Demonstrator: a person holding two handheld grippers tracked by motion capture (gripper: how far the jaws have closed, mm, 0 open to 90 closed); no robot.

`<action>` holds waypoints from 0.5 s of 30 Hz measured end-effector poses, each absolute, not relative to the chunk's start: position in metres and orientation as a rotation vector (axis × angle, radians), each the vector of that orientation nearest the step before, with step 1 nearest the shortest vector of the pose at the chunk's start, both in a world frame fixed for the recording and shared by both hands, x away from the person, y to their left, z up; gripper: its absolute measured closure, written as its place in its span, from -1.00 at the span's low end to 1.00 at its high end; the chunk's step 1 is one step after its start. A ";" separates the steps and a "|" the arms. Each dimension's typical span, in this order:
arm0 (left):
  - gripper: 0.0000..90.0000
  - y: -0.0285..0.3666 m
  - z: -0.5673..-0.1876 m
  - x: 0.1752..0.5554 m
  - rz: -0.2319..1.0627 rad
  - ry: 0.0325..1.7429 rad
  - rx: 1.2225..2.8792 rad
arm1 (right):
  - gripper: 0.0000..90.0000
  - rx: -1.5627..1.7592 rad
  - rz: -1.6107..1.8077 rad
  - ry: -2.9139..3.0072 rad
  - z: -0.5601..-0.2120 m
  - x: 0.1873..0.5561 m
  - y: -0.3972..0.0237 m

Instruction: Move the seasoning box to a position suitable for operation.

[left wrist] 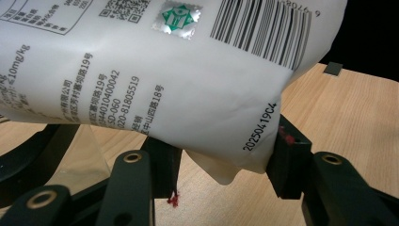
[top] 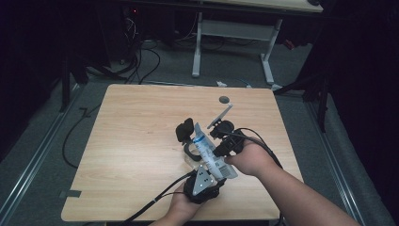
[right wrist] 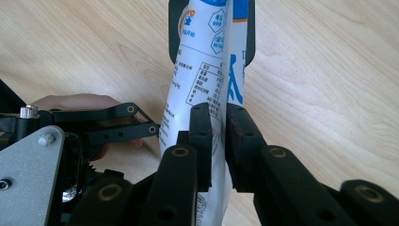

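Pale wood is spreading out under the work, a bare table [top: 141, 141] with dark floor and cables beyond it, and over its near right part a white printed pouch [top: 211, 155] is being held up off the surface between two hand-held tools. Its lower end is being clamped by the left gripper [left wrist: 221, 165], whose jaws are standing about half apart with the pouch's bottom corner filling the gap between the pads. Higher up, the pouch [right wrist: 207, 94] is being straddled by the right gripper [right wrist: 217, 141], its jaws standing narrow with the thin film running between them; whether the pads are pressing is not being shown clearly, and a sliver of gap seems to be left on one side. By the look of it, a re-grip or a handover along the pouch is being worked. For that to be done well, the left hold is best being kept firm and steady while the right jaws are being slid or reset squarely across the flat film, away from the crumpled corner, so that no twist is being put into the seam.
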State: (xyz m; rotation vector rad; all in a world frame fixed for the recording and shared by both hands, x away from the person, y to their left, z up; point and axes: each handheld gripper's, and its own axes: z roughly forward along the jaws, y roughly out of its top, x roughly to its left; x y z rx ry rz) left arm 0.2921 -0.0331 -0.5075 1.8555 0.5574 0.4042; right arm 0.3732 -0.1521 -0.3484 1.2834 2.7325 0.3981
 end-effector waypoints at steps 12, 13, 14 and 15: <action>0.18 -0.033 -0.507 0.292 0.405 0.577 1.836 | 0.72 1.325 0.355 2.763 -0.352 0.375 -0.157; 0.18 -0.033 -0.507 0.293 0.404 0.576 1.836 | 0.72 1.332 0.345 2.764 -0.353 0.375 -0.156; 0.18 -0.033 -0.507 0.293 0.406 0.577 1.838 | 0.73 1.317 0.348 2.768 -0.354 0.376 -0.157; 0.18 -0.033 -0.507 0.293 0.409 0.578 1.838 | 0.78 1.312 0.351 2.772 -0.354 0.376 -0.157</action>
